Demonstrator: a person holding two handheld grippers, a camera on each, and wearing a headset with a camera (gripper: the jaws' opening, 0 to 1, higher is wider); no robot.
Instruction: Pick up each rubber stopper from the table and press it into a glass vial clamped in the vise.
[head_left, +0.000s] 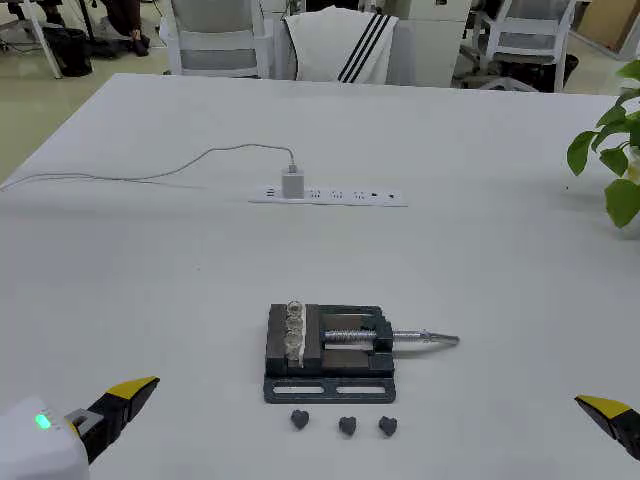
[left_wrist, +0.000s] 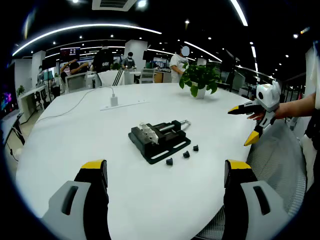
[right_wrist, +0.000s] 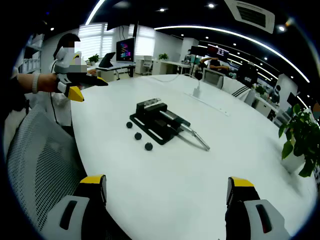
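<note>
- Sitting on the table (head_left: 480, 270), three rubber stoppers (head_left: 347, 425) line up at 6 o'clock of the vise (head_left: 330, 385).
- I see glass vials (head_left: 294, 328) upright in its jaws, 9 o'clock side.
- My left gripper (left_wrist: 165, 165) and right gripper (right_wrist: 166, 180) hang well off at 8 and 4 o'clock, jaws spread wide.
- A power strip (head_left: 330, 195) lies at 12 o'clock.

The left gripper (left_wrist: 165, 167) has its jaws spread wide, yellow tips far apart. The right gripper (right_wrist: 167, 182) is likewise wide open, gripped from behind by a hand (left_wrist: 258, 116) with its forearm (left_wrist: 295, 107) trailing back. The two are held well apart.
</note>
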